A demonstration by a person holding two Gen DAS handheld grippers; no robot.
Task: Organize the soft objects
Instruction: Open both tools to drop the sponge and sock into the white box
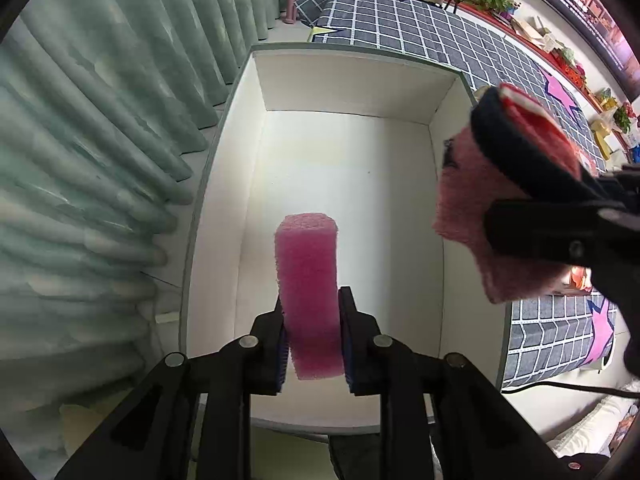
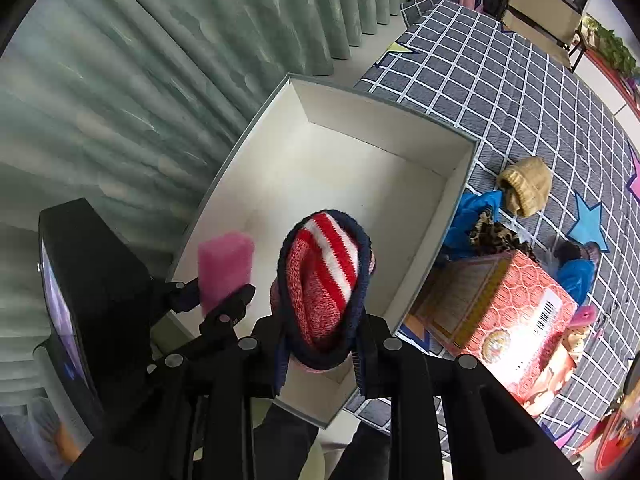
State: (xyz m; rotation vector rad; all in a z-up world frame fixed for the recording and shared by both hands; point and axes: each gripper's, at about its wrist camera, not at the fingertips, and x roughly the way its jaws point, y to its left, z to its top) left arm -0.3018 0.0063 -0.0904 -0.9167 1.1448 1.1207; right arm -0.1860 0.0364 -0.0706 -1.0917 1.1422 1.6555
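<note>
**A:** Where's the sponge [image 1: 310, 296]?

**B:** Between the pads of the left gripper [image 1: 312, 332]. It is a pink foam block that sticks out past the fingertips, hanging over the near part of the box [image 1: 348, 80]. The gripper points steeply down into the box.

**A:** Is it gripped or loose?

**B:** Both pads lie against its sides at a narrow gap. The foam looks barely squeezed, and it touches neither the box floor nor the walls.

**A:** And the hat [image 2: 324, 276]?

**B:** It is clamped in the right gripper [image 2: 320, 344], whose jaws are narrow and pressed into the knit. It has red and white stripes, a navy rim and a pink fuzzy part. It is bunched up between the fingers, above the box's near right side.

**A:** How do the two grippers stand to each other?

**B:** They are side by side and apart, with the sponge to the left of the hat. Both are over the box.

**A:** What about the box itself?

**B:** It is white inside with a grey-green rim, and its floor is bare in both views. It sits between the curtain [image 2: 160, 80] on its left and the checked mat [image 2: 500, 92] on its right.

**A:** Anything on the mat?

**B:** A tan knit cap [image 2: 524, 186] lies near the box's right wall. Just beside the cap are a blue cloth [image 2: 476, 216] and something leopard-patterned. A red carton [image 2: 520, 312] stands nearer the camera.
</note>
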